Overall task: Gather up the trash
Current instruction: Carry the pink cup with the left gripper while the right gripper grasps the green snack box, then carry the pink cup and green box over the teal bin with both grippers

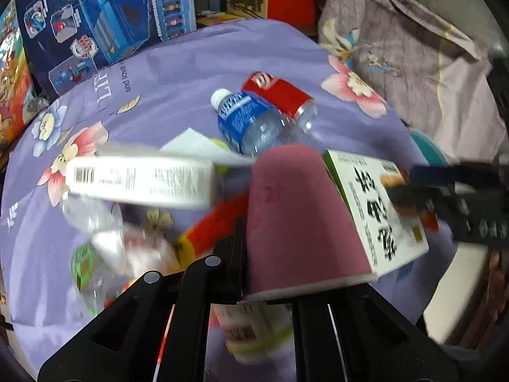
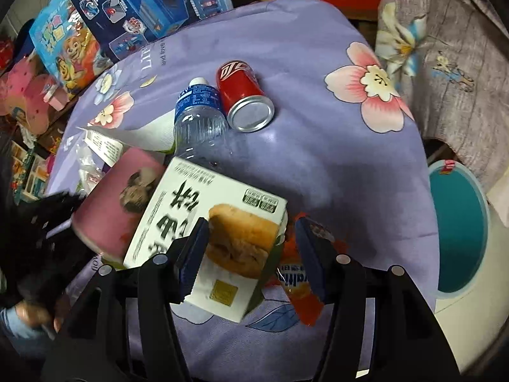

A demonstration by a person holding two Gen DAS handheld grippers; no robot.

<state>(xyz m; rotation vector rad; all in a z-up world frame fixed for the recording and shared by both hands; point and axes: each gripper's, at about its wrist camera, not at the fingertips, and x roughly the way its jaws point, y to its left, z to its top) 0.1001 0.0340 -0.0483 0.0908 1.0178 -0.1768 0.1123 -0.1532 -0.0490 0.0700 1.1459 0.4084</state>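
Right gripper [image 2: 251, 254] wide, blue pads either side of a white box [image 2: 203, 222] at lower centre, not pressing it. Left gripper [image 1: 254, 254] behind a pink cup [image 1: 296, 216]; grip there hard to tell. Blurred white carton [image 1: 140, 181] at left centre. Bottle [image 2: 197, 117] and red can [image 2: 245, 95] lying side by side, touching, at upper centre on purple cloth [image 2: 318, 159]. Teal bin [image 2: 458, 232] at right edge. Orange wrapper [image 2: 299, 286] beside the box.
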